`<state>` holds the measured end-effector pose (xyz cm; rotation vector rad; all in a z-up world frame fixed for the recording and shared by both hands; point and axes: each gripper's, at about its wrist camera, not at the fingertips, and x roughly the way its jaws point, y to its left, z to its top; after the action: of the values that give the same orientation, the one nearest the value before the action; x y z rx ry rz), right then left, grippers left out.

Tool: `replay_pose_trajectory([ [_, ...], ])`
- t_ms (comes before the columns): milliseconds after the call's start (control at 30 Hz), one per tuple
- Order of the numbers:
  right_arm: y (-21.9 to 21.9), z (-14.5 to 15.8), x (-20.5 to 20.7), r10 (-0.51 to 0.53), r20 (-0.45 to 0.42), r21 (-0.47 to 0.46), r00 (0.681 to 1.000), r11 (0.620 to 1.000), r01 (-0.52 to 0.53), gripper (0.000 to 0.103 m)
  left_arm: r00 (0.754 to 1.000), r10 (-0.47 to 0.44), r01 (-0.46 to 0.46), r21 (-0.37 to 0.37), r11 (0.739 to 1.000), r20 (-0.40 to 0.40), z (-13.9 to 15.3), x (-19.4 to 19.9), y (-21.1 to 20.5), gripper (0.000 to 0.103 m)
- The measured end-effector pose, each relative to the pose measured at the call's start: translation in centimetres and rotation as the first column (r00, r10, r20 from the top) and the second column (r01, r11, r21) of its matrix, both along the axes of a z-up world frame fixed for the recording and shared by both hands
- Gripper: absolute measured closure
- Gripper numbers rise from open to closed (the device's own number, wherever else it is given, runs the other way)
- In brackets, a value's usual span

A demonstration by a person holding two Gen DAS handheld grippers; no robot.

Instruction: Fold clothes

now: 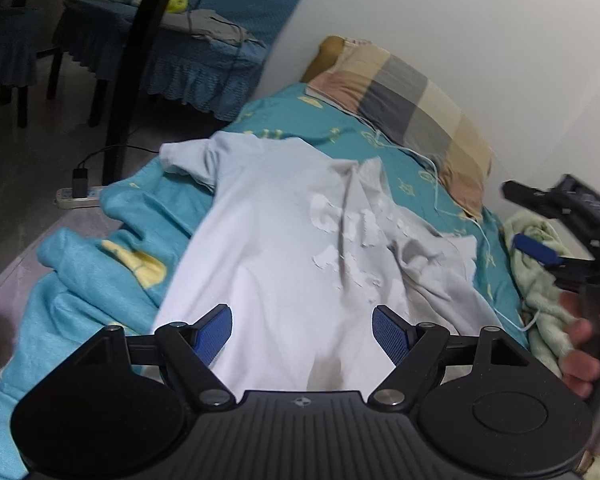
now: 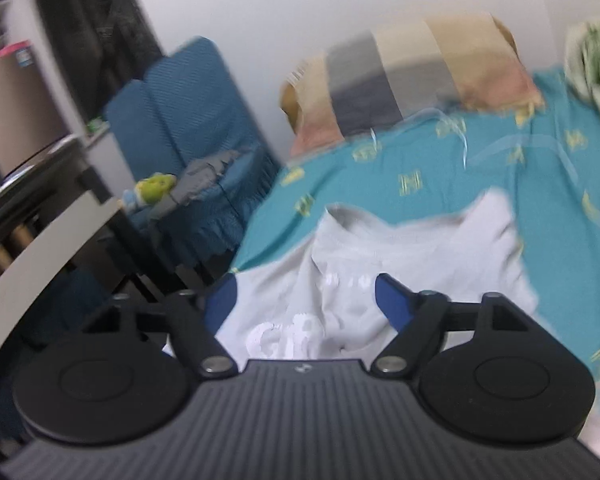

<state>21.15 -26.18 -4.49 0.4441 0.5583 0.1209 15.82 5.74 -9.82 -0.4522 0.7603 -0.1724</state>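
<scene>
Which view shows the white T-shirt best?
The left wrist view: the white T-shirt lies sharp and nearly whole on the teal bedsheet, with one sleeve and the chest print visible. The right wrist view is blurred and shows only its collar end.

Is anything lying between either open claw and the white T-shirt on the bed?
Nothing visible does. The left claw and right claw both hover open directly over the white T-shirt, with no object on it. The white cable runs alongside, by the pillow.
</scene>
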Motion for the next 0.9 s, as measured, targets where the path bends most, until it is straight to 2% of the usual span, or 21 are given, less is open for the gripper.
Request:
replay_pose_trajectory([
  [300, -2.5, 4.0, -11.3, 0.061, -0.046, -0.116, 0.997, 0.991, -0.066, 0.026, 0.998, -0.070, 0.070, -0.028, 0.997, 0.000, 0.5, -2.3, -2.1, 0.024],
  [433, -2.7, 3.1, -15.4, 0.064, -0.049, -0.138, 0.997, 0.988, -0.070, 0.026, 0.996, -0.088, 0.088, -0.013, 0.996, -0.013, 0.9, -3.5, -3.0, 0.024],
  [567, -3.7, 2.3, -16.8, 0.066, -0.011, -0.088, 0.998, 0.994, -0.066, 0.026, 0.996, -0.093, 0.092, 0.077, 0.993, 0.015, 1.6, -4.2, -4.3, 0.024],
  [700, -4.5, 1.5, -17.6, 0.058, 0.042, -0.119, 0.997, 0.992, -0.052, 0.026, 0.992, -0.119, 0.114, 0.133, 0.985, 0.035, 2.1, -4.1, -5.8, 0.024],
  [900, -5.0, 0.3, -17.4, 0.022, 0.032, -0.125, 0.999, 0.992, -0.018, 0.026, 0.992, -0.120, 0.116, 0.151, 0.982, 0.023, 2.3, -2.6, -7.9, 0.024],
])
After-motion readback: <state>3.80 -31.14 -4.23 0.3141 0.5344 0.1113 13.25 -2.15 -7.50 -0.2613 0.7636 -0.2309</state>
